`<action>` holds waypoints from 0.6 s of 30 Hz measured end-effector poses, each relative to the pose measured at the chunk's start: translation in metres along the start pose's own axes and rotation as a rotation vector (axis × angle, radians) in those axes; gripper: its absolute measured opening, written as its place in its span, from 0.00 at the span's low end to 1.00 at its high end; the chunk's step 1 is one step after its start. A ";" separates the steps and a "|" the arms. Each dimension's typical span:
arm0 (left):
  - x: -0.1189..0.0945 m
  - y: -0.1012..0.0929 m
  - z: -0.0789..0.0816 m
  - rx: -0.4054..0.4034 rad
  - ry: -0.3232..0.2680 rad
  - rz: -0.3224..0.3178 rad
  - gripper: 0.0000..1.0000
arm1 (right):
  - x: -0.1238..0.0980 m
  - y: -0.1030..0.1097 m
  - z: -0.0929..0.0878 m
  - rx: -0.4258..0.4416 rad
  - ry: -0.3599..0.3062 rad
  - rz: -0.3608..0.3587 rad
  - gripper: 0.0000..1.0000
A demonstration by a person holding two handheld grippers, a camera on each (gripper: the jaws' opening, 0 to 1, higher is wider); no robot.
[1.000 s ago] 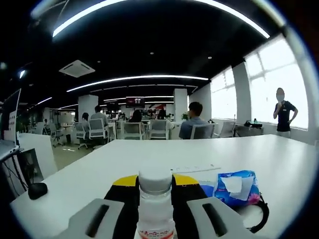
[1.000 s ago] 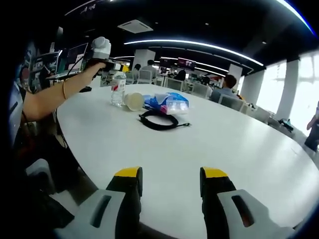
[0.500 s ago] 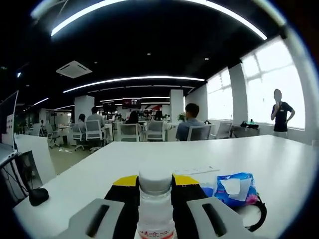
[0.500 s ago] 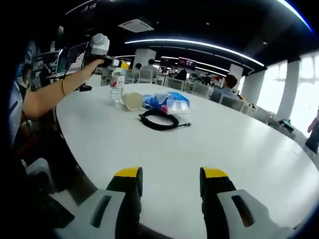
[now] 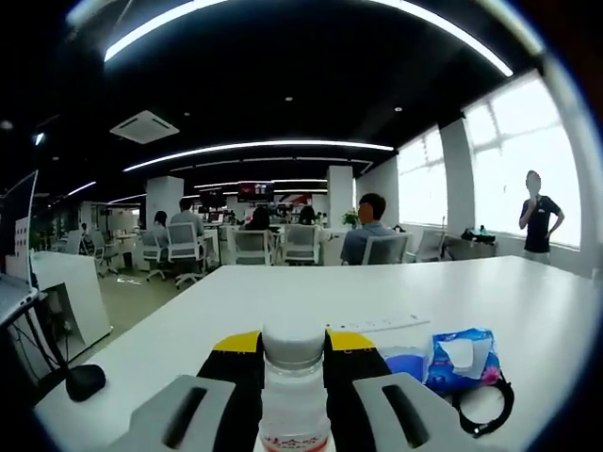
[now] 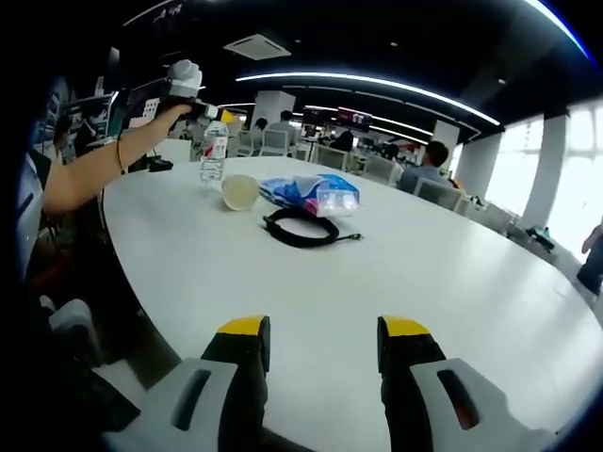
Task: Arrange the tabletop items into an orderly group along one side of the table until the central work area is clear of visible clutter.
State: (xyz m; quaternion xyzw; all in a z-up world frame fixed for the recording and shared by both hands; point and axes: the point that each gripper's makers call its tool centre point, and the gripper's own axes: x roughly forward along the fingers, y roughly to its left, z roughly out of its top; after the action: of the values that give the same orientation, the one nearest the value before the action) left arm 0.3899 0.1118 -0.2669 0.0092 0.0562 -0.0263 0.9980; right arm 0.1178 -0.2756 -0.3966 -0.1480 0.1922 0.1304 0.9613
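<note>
My left gripper (image 5: 293,345) is shut on a clear water bottle (image 5: 293,395) with a white cap, held upright between the yellow-tipped jaws. In the right gripper view a person's hand holds that left gripper (image 6: 196,105) over the bottle (image 6: 212,153) at the table's far left. A pale cup (image 6: 238,191) lies on its side to the right of the bottle, apart from it. Beside the cup are a blue tissue pack (image 6: 311,193) and a coiled black cable (image 6: 301,227). My right gripper (image 6: 325,337) stands open over the near table edge with nothing between its fingers.
The round white table (image 6: 452,282) spreads wide to the right. A black mouse (image 5: 85,380) lies near its left edge, and a white strip (image 5: 382,325) lies behind the tissue pack (image 5: 462,356). Office chairs and seated people are beyond the table.
My left gripper has carried the bottle to the left, away from the cup and tissue pack. The right gripper has stayed open in place.
</note>
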 end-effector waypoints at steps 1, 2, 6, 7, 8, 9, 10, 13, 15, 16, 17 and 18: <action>0.001 0.001 -0.001 0.005 0.003 0.000 0.21 | 0.000 0.000 0.001 -0.003 0.000 -0.002 0.44; 0.003 0.004 -0.001 0.014 0.006 -0.001 0.21 | 0.001 0.001 0.002 -0.002 -0.003 0.001 0.44; 0.009 0.013 -0.003 0.029 0.017 -0.004 0.21 | 0.007 0.005 0.002 -0.010 0.008 0.004 0.43; 0.010 0.014 -0.003 0.031 0.018 -0.009 0.21 | 0.007 0.005 0.002 -0.011 0.011 0.004 0.43; 0.011 0.016 -0.004 0.028 0.021 -0.011 0.21 | 0.008 0.005 0.002 -0.011 0.013 0.006 0.43; 0.012 0.018 -0.005 0.025 0.023 -0.014 0.21 | 0.008 0.006 0.002 -0.010 0.014 0.006 0.43; 0.014 0.021 -0.006 0.018 0.029 -0.015 0.21 | 0.009 0.006 0.003 -0.010 0.014 0.006 0.43; 0.017 0.025 -0.007 0.020 0.036 -0.018 0.21 | 0.010 0.006 0.004 -0.014 0.014 0.003 0.43; 0.020 0.029 -0.008 0.022 0.044 -0.020 0.21 | 0.011 0.005 0.006 -0.014 0.014 0.000 0.43; 0.021 0.031 -0.008 0.025 0.044 -0.018 0.21 | 0.011 0.005 0.006 -0.013 0.015 -0.001 0.43; 0.021 0.033 -0.008 0.022 0.045 -0.018 0.21 | 0.012 0.006 0.006 -0.014 0.017 -0.002 0.43; 0.022 0.035 -0.008 0.021 0.045 -0.018 0.21 | 0.013 0.006 0.005 -0.015 0.020 -0.002 0.43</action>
State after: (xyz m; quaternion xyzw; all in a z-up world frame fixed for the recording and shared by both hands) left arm 0.4125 0.1456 -0.2767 0.0199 0.0784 -0.0359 0.9961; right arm 0.1291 -0.2656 -0.3985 -0.1568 0.2009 0.1292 0.9583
